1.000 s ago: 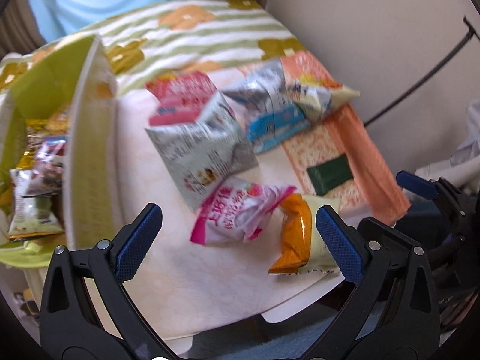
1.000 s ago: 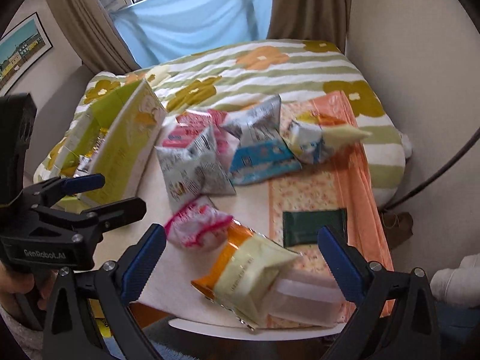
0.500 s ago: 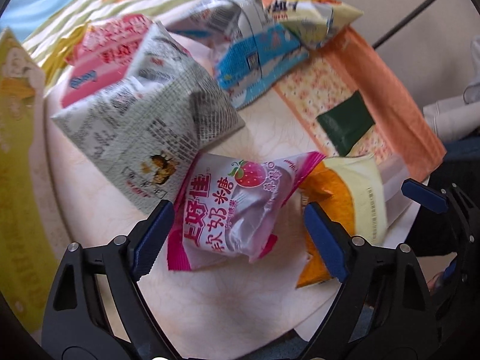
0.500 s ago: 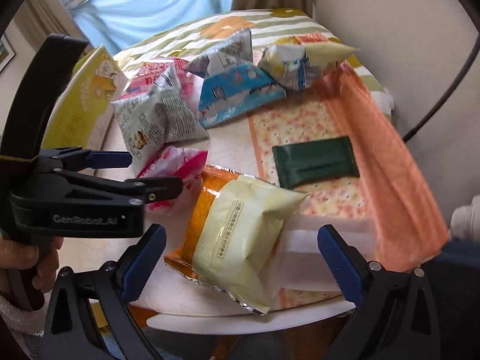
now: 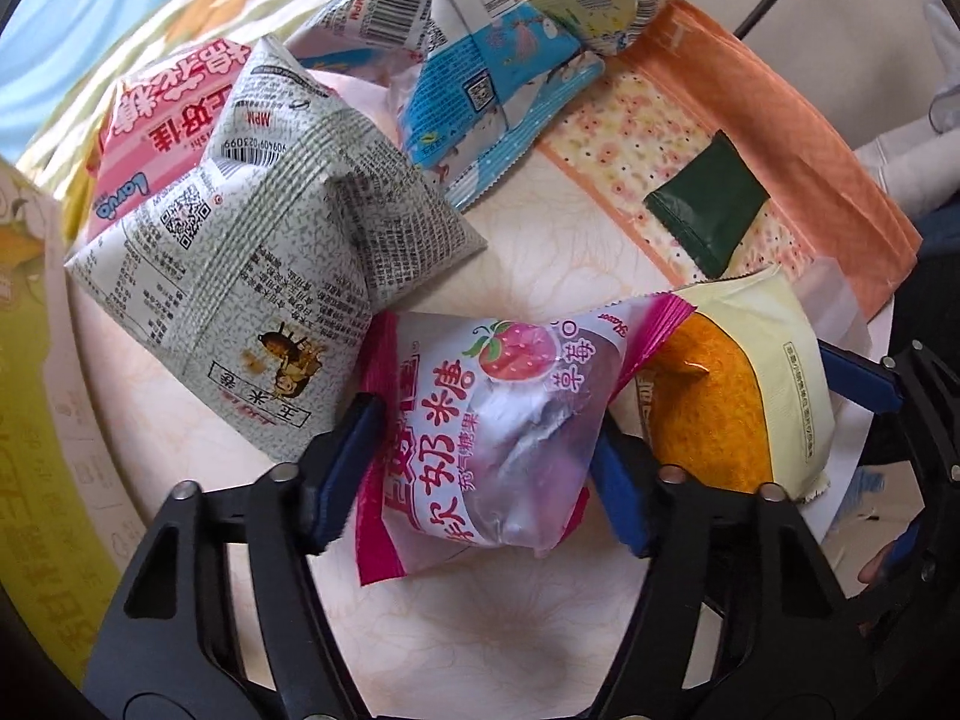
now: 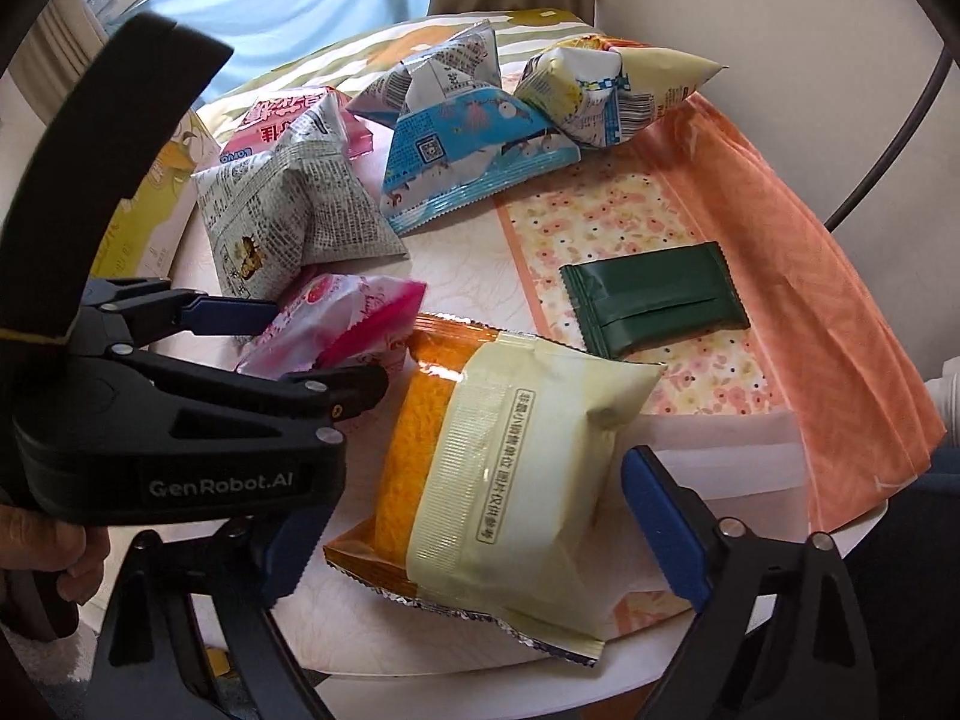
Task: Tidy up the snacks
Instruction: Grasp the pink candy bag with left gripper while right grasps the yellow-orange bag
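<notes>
A pink strawberry candy bag (image 5: 480, 420) lies near the front of the round table (image 5: 480, 618). My left gripper (image 5: 480, 480) points steeply down over it. Its jaws are closing and both blue pads press the bag's sides, which the right wrist view confirms on the same pink bag (image 6: 336, 312). An orange and pale yellow snack bag (image 6: 498, 462) lies beside it. My right gripper (image 6: 480, 534) straddles this bag with its jaws closing. A gap still shows at the right pad, so the bag is not gripped.
Further back lie a grey printed bag (image 6: 288, 222), a blue bag (image 6: 474, 150), a yellow-white bag (image 6: 612, 90) and a pink bag (image 5: 162, 132). A dark green packet (image 6: 654, 297) rests on an orange cloth (image 6: 828, 300). A yellow-green box (image 5: 30, 420) stands at the left.
Both grippers have come down close to the table. The left jaws went from wide apart to pressed on the pink bag. The right jaws have narrowed a little around the orange bag.
</notes>
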Motion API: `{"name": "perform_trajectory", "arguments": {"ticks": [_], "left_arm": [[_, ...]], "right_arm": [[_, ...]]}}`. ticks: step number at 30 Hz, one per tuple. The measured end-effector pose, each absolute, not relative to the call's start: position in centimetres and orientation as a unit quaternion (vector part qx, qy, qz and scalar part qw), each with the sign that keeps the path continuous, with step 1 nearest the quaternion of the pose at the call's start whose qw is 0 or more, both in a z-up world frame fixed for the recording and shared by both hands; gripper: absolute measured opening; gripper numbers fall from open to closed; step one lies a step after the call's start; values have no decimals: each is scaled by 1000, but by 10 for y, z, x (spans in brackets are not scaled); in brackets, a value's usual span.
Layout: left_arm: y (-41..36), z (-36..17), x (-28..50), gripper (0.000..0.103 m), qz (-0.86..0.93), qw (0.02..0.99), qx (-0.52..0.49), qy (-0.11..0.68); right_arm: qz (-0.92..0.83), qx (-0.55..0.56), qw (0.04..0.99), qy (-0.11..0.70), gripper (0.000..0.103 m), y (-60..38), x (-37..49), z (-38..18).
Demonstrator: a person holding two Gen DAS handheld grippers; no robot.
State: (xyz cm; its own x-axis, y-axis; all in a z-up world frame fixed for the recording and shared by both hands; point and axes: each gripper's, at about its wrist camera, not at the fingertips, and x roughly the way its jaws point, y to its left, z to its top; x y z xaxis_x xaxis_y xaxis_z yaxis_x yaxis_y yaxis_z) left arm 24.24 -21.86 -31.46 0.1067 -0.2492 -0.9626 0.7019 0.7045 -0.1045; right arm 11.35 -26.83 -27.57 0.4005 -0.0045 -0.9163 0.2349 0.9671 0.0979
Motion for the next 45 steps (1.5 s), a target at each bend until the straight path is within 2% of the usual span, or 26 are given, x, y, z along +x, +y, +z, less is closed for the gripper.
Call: {"name": "perform_trajectory", "arguments": {"ticks": [10, 19, 25, 26, 29, 36, 45], "left_arm": [[-204, -307, 247, 50, -333, 719, 164, 587], [-190, -304, 236, 49, -314, 722, 145, 600], [-182, -298, 228, 49, -296, 729, 134, 603], [-182, -297, 228, 49, -293, 730, 132, 603], [-180, -291, 224, 48, -282, 736, 120, 604], [-175, -265, 213, 48, -257, 759, 90, 591], [-154, -202, 203, 48, -202, 815, 31, 543]], "right_arm": [[-76, 100, 826, 549, 88, -267, 118, -278], [-65, 84, 825, 555, 85, -266, 124, -288], [-49, 64, 826, 558, 69, -265, 129, -294], [-48, 59, 827, 557, 64, -265, 128, -294], [-34, 59, 830, 553, 60, -268, 127, -291], [-1, 61, 842, 535, 60, -275, 123, -270], [59, 28, 866, 495, 60, -276, 130, -217]]}}
